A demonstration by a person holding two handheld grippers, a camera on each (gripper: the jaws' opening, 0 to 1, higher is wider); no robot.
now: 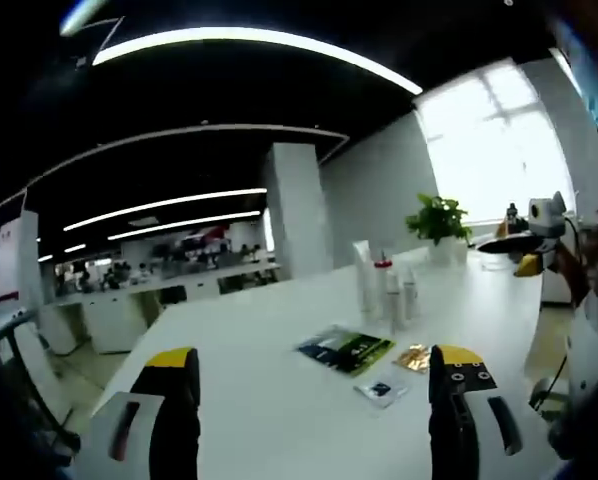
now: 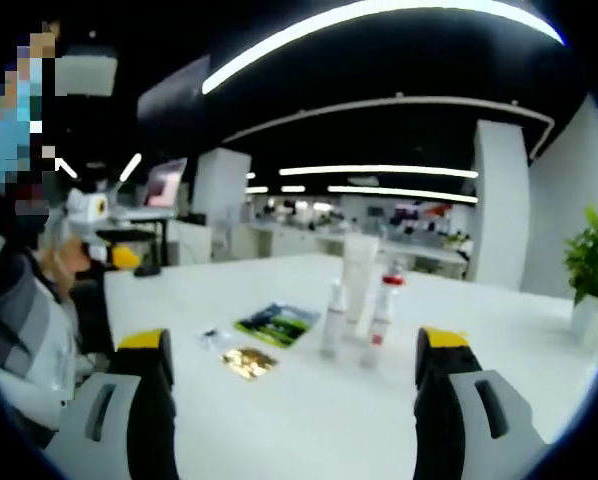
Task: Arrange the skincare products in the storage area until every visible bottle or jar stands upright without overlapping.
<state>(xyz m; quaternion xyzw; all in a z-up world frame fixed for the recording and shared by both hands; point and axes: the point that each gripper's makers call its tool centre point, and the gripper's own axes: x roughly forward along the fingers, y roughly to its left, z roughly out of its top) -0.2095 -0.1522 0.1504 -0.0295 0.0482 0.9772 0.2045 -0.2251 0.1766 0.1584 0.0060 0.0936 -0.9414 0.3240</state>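
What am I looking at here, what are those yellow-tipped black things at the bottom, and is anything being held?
They are the jaws of two handheld grippers; a person holds one in each hand, and each carries a camera looking along its jaws. The left gripper and the right gripper are both open and hold nothing. On the white table stand a tall white tube, a red-capped bottle and a small white bottle, all upright. Beside them lie flat sachets: a green packet, a gold one and a small clear one. A potted plant stands farther back.

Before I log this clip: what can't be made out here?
- Labels on the bottles: too small and blurred, both views.
- Print on the flat sachets: blurred.
- Potted plant: cut by the right gripper view's edge.
- Background desks: too distant, left gripper view.
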